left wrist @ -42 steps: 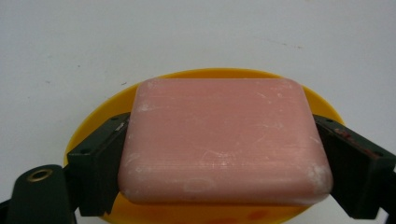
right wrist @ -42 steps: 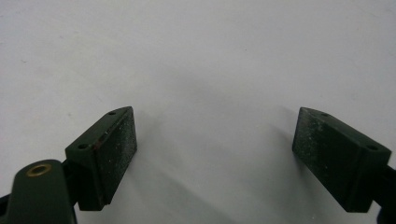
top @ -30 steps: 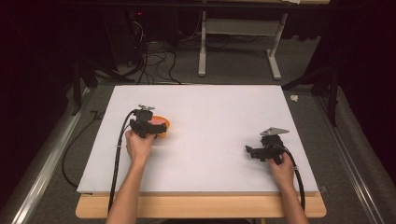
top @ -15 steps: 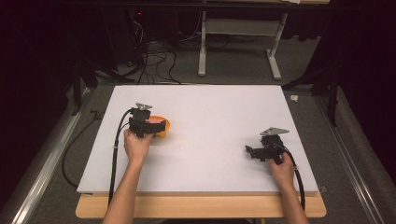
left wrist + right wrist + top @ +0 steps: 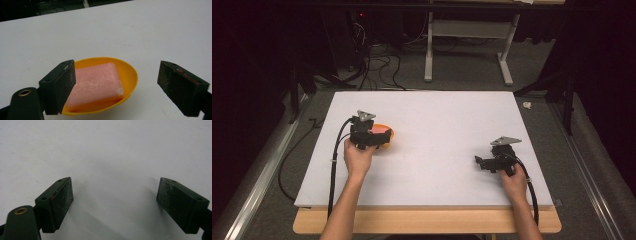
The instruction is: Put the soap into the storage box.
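Pink soap [image 5: 96, 85] in yellow dish [image 5: 130, 75], left tool [image 5: 116, 83] gaping just above it, right tool [image 5: 115, 202] gaping over bare white table [image 5: 447, 125].

The left gripper [image 5: 368, 134] is hovering over the table's left side, its jaws standing wide apart yet having just been closing, with nothing pressed between them. The right gripper [image 5: 484, 163] is resting low at the right, jaws spread wide and pointing left. Both forearms are reaching in from below.

Pink soap bar [image 5: 96, 85] lying flat in shallow orange oval dish [image 5: 131, 72], table's left.
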